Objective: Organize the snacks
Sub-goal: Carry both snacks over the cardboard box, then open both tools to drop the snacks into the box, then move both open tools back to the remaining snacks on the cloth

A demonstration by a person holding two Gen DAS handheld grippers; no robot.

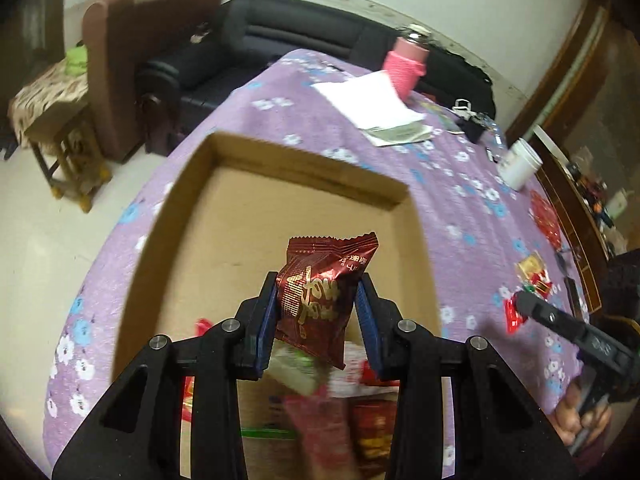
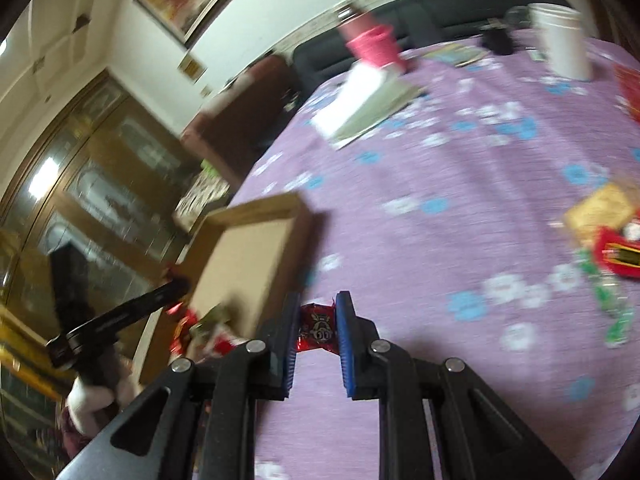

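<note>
left wrist view: the left gripper point(image 1: 318, 312) is closed on a dark red snack packet point(image 1: 322, 296), held above the cardboard box point(image 1: 304, 160) so it can drop beside other snacks.

right wrist view: the right gripper point(image 2: 318, 330) pinches a small red candy point(image 2: 318, 330) over the purple tablecloth point(image 2: 440, 168), probably also going to the box.

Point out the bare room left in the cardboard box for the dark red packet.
The far half of the cardboard box, up to its back wall, lies bare. The near end is crowded with snack packets, under the left tool holding the dark red packet.
</note>
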